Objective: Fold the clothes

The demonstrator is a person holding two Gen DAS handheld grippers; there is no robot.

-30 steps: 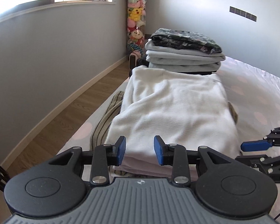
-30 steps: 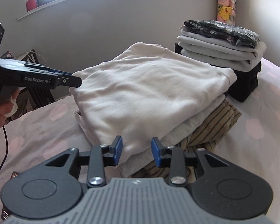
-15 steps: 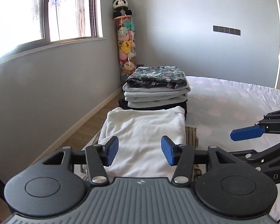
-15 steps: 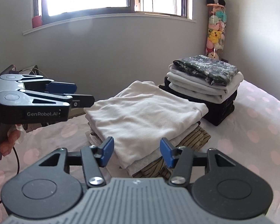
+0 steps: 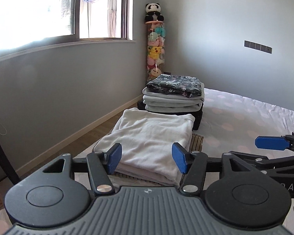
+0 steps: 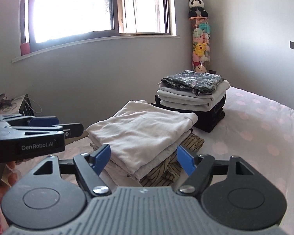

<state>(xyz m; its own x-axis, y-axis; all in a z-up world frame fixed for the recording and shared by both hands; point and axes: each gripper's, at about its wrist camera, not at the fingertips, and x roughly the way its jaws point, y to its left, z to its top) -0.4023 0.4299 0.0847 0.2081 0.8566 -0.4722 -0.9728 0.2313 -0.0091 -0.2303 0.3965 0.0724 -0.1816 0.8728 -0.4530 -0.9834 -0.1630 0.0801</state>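
A folded white garment (image 5: 152, 137) lies on top of a small pile with a striped garment (image 5: 197, 143) beneath it, on the bed. It also shows in the right wrist view (image 6: 145, 131), above the striped garment (image 6: 166, 168). My left gripper (image 5: 147, 157) is open and empty, held back from the pile's near edge. My right gripper (image 6: 144, 156) is open and empty, also back from the pile. The right gripper shows at the right of the left wrist view (image 5: 272, 143); the left gripper shows at the left of the right wrist view (image 6: 49, 126).
A second folded stack (image 5: 174, 94) with a dark floral piece on top sits farther along the bed (image 5: 245, 121) with its pink-dotted sheet. A tall tube of plush toys (image 5: 155, 45) stands in the corner. The wall and window are to the left; wooden floor (image 5: 100, 133) runs beside the bed.
Both grippers pulled back and up from the white garment and opened wider. The pile now looks smaller and farther away.
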